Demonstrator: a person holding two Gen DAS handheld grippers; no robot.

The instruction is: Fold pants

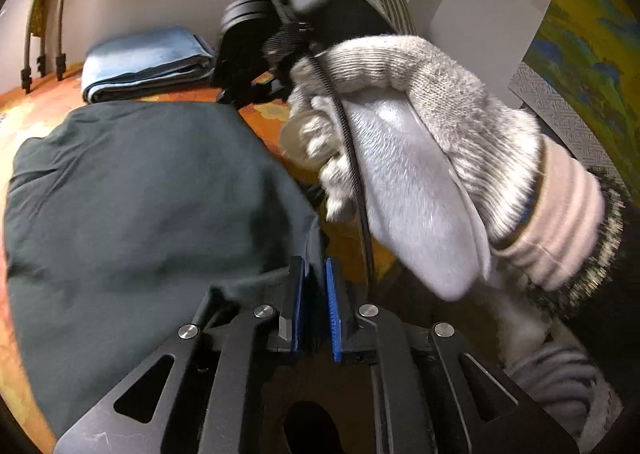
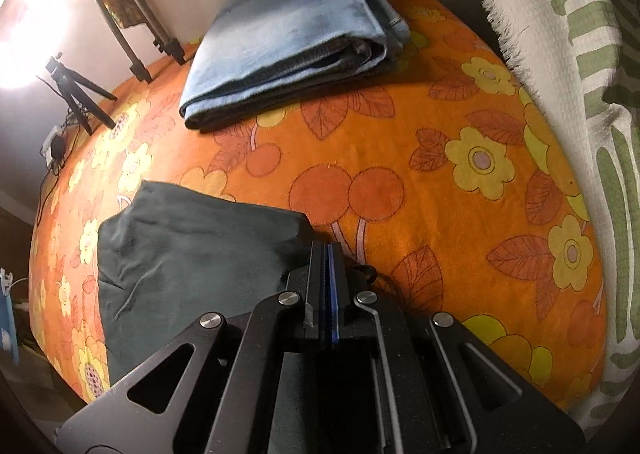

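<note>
Left wrist view: dark green pants (image 1: 132,189) folded into a soft pad on the orange flowered bedspread (image 2: 420,157). Light, limp, apt to sag and slide apart; best pinched at a corner through all layers. Left gripper (image 1: 314,294) slightly parted at the pants' near corner, cloth edge between the pads, grip uncertain. Right gripper (image 2: 330,286) pressed together at the pants' corner, whether on cloth cannot tell. Beyond the pants: folded blue jeans (image 2: 288,49), well apart. Gloved hand (image 1: 420,157) right of the pants.
</note>
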